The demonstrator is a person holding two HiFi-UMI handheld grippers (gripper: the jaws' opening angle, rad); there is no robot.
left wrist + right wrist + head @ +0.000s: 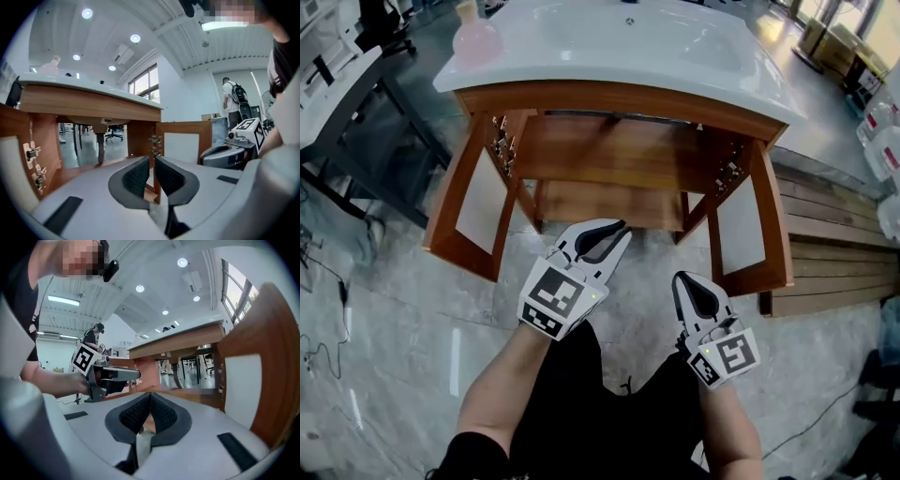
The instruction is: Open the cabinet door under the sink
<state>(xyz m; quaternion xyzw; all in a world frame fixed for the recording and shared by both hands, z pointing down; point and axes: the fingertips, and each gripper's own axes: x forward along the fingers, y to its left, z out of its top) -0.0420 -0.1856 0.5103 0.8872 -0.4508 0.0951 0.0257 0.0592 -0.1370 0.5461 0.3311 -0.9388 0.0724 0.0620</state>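
Left claw (617,231), barely spread, and right claw (682,281), pressed together, hold nothing, and since both cabinet doors (476,202) already stand wide at the front corners under the sink (609,47), draw back without brushing either panel.

Round ceiling lamps (87,13) above the sink (675,52) lit the room brightly and evenly, leaving a soft sheen on its white top. Both gripper views bowed and darkened toward their corners, and the cabinet door (262,376) beside the sink looked slightly smeared.
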